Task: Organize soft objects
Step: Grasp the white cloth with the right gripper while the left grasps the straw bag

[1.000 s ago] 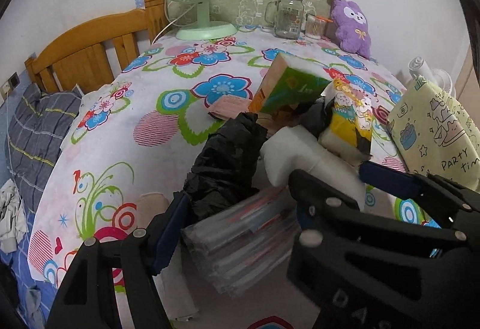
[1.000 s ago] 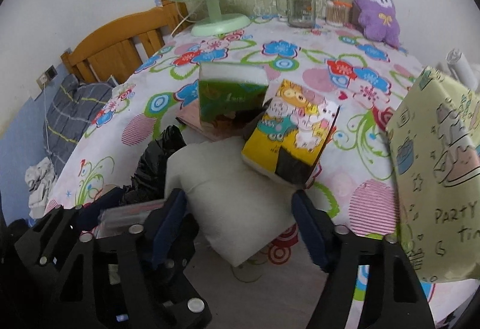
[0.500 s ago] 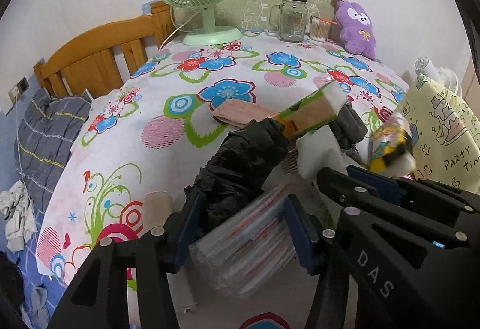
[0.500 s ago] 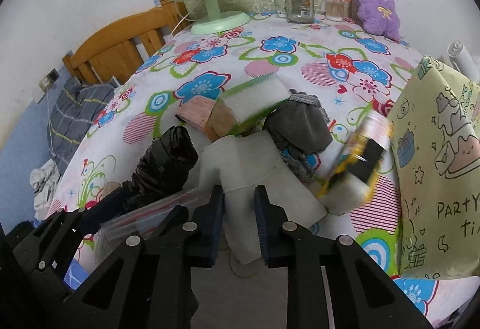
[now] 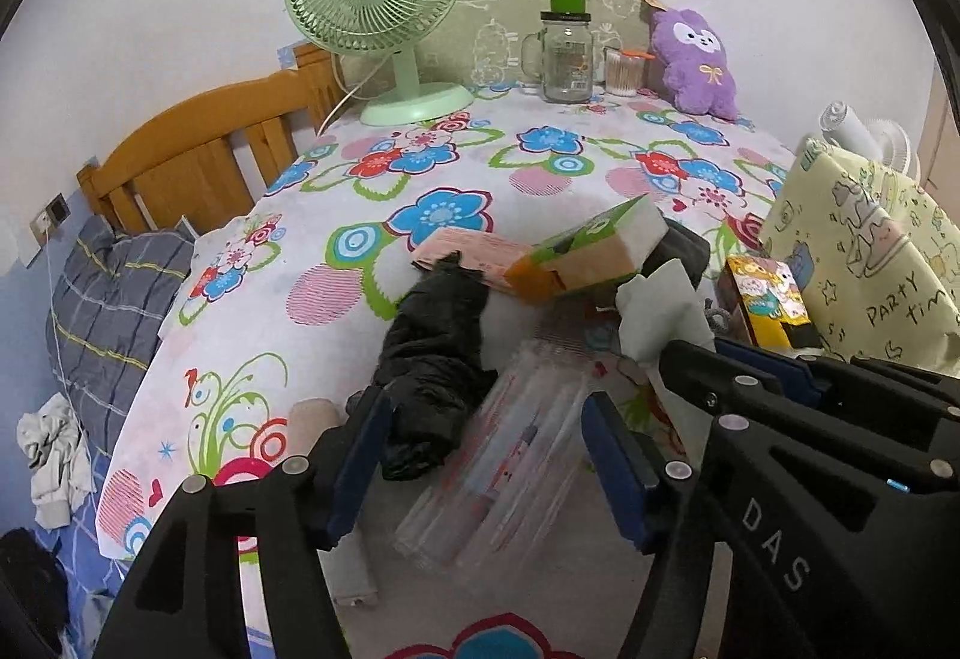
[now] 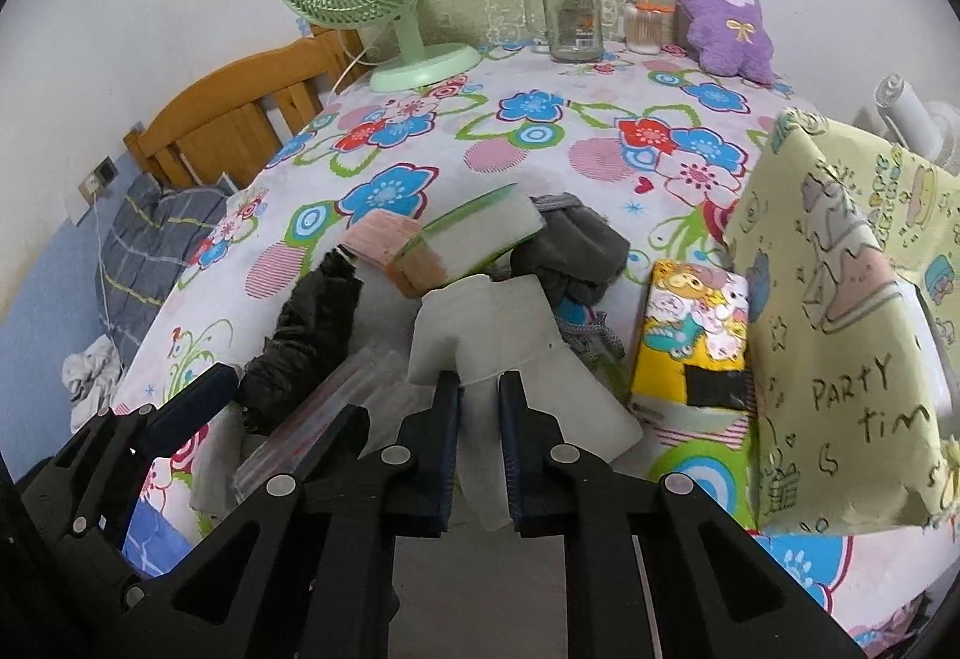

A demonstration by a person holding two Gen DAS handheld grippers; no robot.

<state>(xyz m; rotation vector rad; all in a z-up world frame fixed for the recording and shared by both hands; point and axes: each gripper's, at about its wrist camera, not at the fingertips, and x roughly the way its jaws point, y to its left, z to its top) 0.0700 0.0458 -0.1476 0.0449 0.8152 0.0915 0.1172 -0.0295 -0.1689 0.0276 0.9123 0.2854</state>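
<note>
The right gripper [image 6: 479, 413] pinches the white cloth [image 6: 510, 353]; the left gripper [image 5: 486, 455] is spread around the clear packet [image 5: 504, 455].

"PARTY" on yellow gift bag [image 6: 840, 335]; "DAS" on right gripper [image 5: 774, 545]

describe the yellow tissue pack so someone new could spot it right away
Find the big pale-yellow party bag on the right side of the flowered table. Beside its left face lies the yellow tissue pack. Unlike the green tissue pack in the middle pile, it is printed with cartoon animals and has a black patch.
</note>
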